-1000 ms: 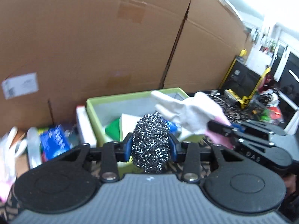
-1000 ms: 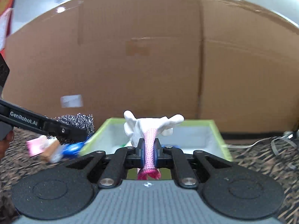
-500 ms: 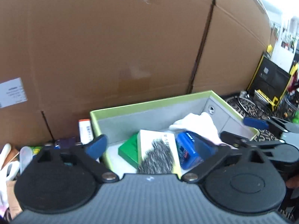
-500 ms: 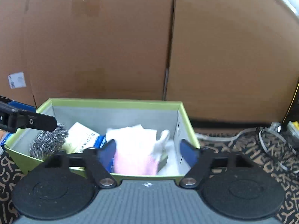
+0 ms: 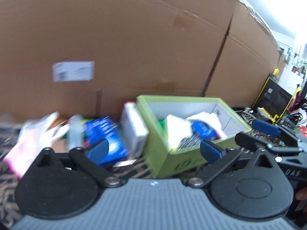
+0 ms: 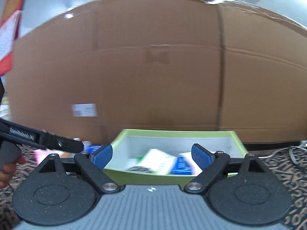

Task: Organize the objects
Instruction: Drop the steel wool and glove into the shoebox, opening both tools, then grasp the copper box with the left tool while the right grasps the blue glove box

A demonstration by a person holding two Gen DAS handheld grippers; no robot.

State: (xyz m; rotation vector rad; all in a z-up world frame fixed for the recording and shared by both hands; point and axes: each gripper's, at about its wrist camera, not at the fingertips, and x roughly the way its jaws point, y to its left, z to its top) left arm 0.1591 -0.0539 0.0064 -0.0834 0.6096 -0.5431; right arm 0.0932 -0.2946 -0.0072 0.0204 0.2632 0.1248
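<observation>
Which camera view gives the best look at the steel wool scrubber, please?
The left wrist view: the steel wool scrubber lies in the green bin, near its front wall. The right wrist view shows only a blurred dark sliver.

You see big brown cardboard wall (image 5: 119,38) right ahead, white sticker (image 5: 73,71) on it. Dark patterned cloth (image 6: 278,163) covers surface below. Bright light (image 5: 278,5) comes from your far right.

My left camera looks from near the green box's (image 5: 193,103) front-left corner, facing the cardboard wall (image 5: 115,38) behind it. My right camera faces that box (image 6: 178,134) squarely from its front, close and low. Both views share box and wall.
</observation>
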